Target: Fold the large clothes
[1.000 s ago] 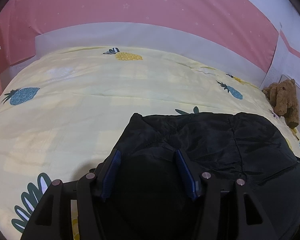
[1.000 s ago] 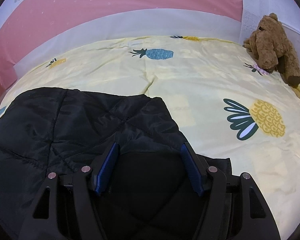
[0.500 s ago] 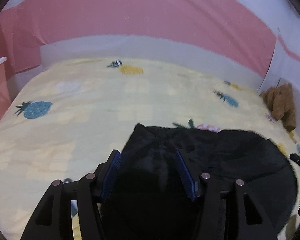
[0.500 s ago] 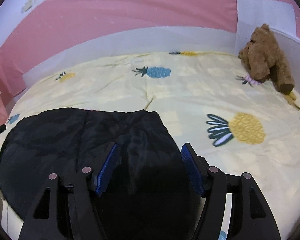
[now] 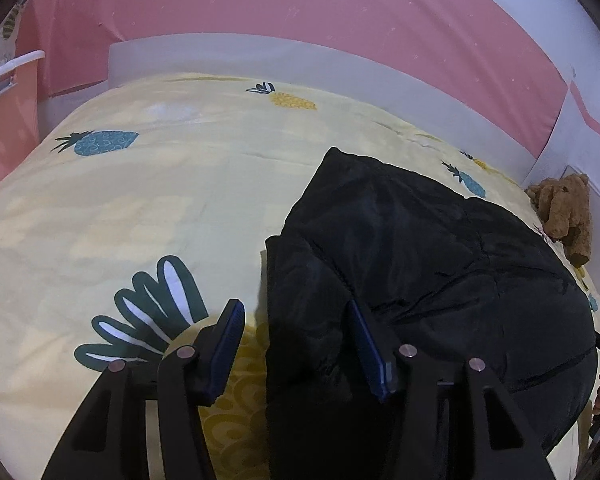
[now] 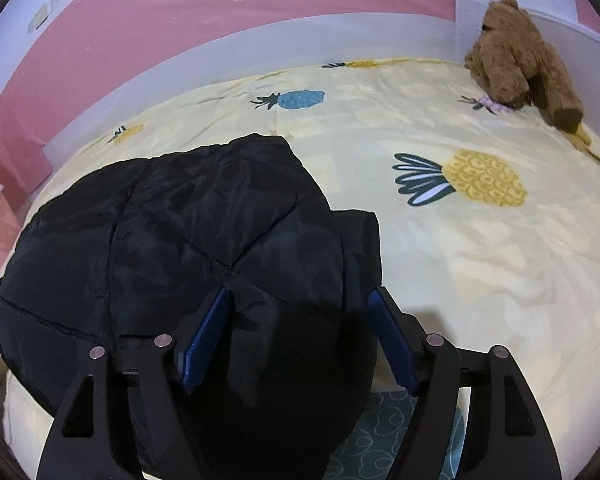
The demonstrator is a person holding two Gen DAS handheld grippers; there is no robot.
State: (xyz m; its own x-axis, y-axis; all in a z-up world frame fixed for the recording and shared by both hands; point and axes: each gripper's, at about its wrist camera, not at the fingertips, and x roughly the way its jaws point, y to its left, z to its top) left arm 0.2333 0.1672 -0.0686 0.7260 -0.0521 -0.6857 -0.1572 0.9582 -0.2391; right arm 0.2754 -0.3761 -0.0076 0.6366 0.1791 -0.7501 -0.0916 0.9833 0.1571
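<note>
- Black quilted padded jacket [image 5: 420, 264] now lies doubled on the yellow pineapple-print bed sheet [image 5: 140, 200], bulk toward 3 o'clock in the left view; it hung lifted half a second ago.
- Left gripper [image 5: 296, 344] and right gripper [image 6: 300, 336]: jaws apart, released; fold apparently laid.

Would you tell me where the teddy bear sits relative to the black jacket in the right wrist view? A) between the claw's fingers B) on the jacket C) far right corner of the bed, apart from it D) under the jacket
C: the teddy bear sits in the bed's far right corner, with bare sheet separating it from the jacket.
</note>
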